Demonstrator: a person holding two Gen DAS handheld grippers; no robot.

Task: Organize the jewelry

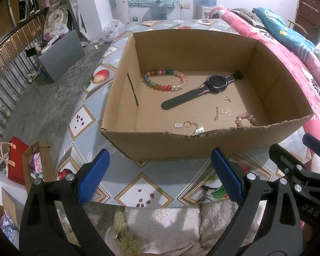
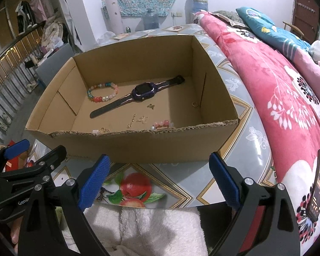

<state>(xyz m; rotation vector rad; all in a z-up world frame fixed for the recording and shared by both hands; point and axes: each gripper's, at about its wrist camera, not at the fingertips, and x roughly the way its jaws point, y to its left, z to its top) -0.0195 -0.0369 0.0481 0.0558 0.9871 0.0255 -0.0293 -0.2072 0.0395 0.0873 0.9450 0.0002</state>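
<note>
An open cardboard box point(image 1: 125, 98) point(image 2: 215, 98) stands on the patterned table. Inside lie a multicoloured bead bracelet point(image 1: 164, 81) point(image 2: 102, 92), a dark watch point(image 1: 202, 89) point(image 2: 136, 96), a pink bead bracelet point(image 1: 245, 118) point(image 2: 163, 124), a gold chain point(image 1: 217, 113) point(image 2: 131, 120), small gold charms point(image 1: 226, 111) point(image 2: 143, 119) and a chain with tags point(image 1: 188, 125). My left gripper point(image 1: 160, 175) is open and empty, held in front of the box. My right gripper point(image 2: 157, 177) is open and empty, also in front of the box.
The table point(image 1: 143, 183) point(image 2: 241, 149) has a fruit-print cover. A pink floral blanket point(image 2: 277, 85) lies to the right with a phone point(image 2: 319, 187) on it. A railing point(image 1: 8, 64) and gift bags point(image 1: 17, 160) are to the left.
</note>
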